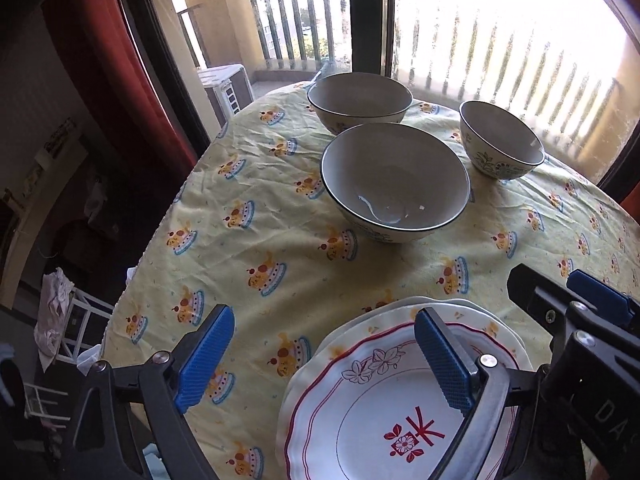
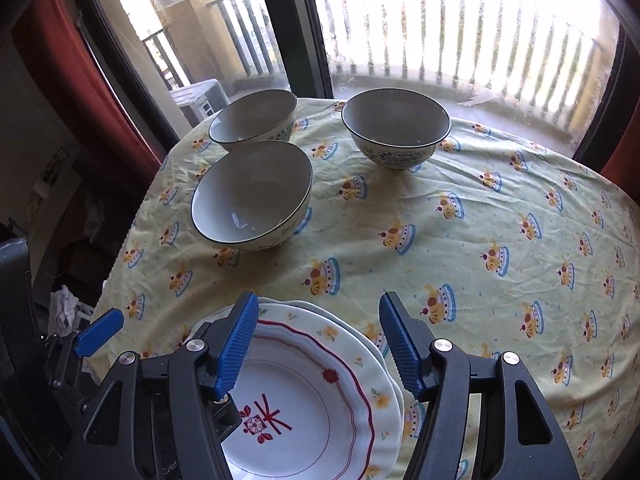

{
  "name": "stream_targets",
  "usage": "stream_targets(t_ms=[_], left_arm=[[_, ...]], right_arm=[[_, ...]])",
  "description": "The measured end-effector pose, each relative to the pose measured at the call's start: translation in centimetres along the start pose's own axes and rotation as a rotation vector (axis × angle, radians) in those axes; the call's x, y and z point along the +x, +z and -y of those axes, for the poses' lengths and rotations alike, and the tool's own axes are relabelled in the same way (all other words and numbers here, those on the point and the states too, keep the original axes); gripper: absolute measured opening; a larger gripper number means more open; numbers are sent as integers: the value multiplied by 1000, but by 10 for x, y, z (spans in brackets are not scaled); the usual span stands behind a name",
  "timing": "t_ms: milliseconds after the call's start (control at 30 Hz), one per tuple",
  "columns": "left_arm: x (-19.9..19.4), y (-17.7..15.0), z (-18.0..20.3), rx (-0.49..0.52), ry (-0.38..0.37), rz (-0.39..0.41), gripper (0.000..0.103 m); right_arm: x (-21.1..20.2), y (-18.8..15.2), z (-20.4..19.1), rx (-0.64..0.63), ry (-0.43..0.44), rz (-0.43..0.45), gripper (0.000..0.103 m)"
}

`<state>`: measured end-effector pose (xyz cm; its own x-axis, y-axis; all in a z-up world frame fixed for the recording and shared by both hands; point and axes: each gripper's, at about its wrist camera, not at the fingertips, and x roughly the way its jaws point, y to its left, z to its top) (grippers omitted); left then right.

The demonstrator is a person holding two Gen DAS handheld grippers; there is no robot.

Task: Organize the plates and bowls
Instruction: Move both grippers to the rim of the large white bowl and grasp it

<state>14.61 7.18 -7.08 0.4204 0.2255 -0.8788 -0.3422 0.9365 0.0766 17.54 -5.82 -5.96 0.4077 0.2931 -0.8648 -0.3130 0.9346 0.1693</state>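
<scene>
A round table under a pale yellow tablecloth (image 2: 460, 240), printed with small cartoon cakes, spreads ahead of both grippers. Directly below the tools, at the near edge, sits a stack of plates (image 2: 320, 392): the top plate (image 1: 380, 420) is white with a scalloped rim, a red line border and a red flower motif at its centre; beneath it a cream plate with yellow blossoms (image 2: 376, 396) shows. Farther ahead stand three grey-white bowls with dark rims and painted outsides: the nearest bowl (image 1: 394, 182), a second bowl (image 1: 360, 98) right behind it, and a smaller bowl (image 1: 500, 140) off to the right. The left gripper (image 1: 326, 360) hangs with its blue pads spread wide, one over the plate, holding nothing. The right gripper (image 2: 320, 348) is likewise spread, empty above the stack.
</scene>
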Motion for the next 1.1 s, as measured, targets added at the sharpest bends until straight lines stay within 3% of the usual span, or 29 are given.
stream_targets(t_ms=[100,267,400,467,600,733,867,1100], left_arm=[[6,20,-6,9,23,22,90],[27,56,-17,13,-28,32,77],[47,76,-17,76,-56,61,69],[62,84,-16,109,-73,46,55],[83,97,-16,132,-132,21,52],[97,107,-10,174,-173,-5,38],[108,110,-7,211,-226,-51,25],[116,113,-2,232,-293,-84,17]], right_arm=[[6,14,-1,26,8,4,66],[23,43,-4,76,-43,29,64],[41,64,-11,127,-87,31,60],[52,73,-14,147,-118,23,50],[71,85,-18,216,-154,18,47],[86,93,-24,225,-192,10,41],[100,93,-25,237,-220,-17,28],[111,91,-22,278,-263,-32,19]])
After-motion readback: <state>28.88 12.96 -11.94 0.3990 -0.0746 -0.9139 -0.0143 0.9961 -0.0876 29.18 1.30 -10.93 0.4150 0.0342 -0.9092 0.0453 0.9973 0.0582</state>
